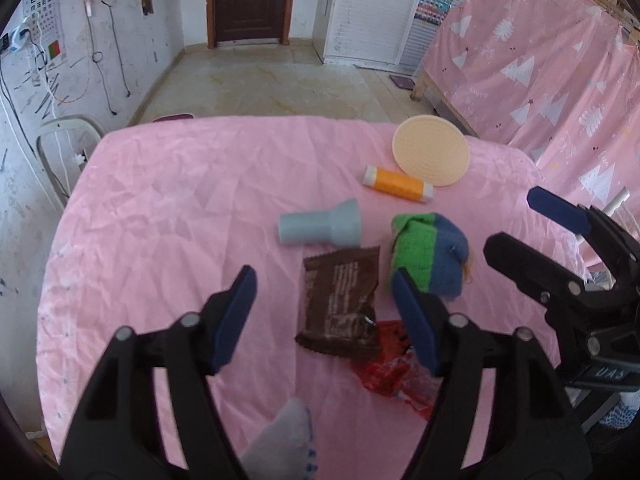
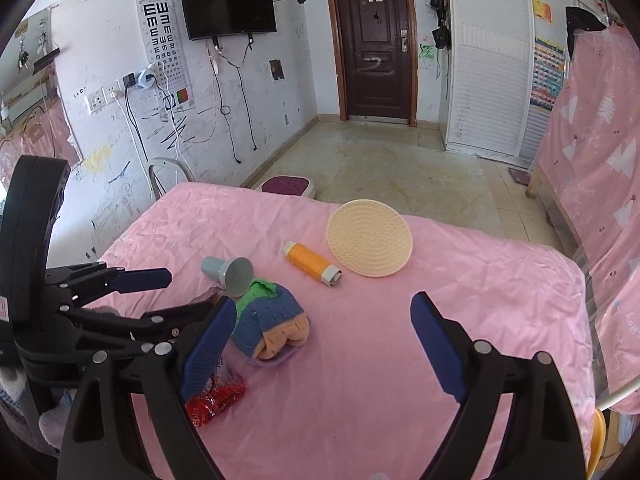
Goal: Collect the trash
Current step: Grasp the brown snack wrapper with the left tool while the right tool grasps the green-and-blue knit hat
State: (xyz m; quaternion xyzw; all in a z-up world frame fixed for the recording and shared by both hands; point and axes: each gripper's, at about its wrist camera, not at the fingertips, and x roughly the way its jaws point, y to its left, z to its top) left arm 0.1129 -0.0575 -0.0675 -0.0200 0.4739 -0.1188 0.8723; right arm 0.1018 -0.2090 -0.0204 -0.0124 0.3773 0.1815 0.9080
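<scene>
The left gripper (image 1: pixel 324 316) hangs half spread over the brown wrapper (image 1: pixel 342 304), its pads either side and not yet pressing; the red wrapper (image 1: pixel 394 364) lies crumpled just below, touching it. To pick well, come down so one pad slides under the wrapper's loose edge — thin crinkly foil will slip if pinched flat against the soft pink cloth (image 1: pixel 160 208). The right gripper (image 2: pixel 324 344) stands wide and empty over bare cloth. Nearby things look like keepers: a knitted green-and-blue piece (image 1: pixel 428 256), a smooth grey plastic funnel shape (image 1: pixel 320 228), an orange spool (image 1: pixel 398 183), a ribbed round mat (image 1: pixel 431 151).
</scene>
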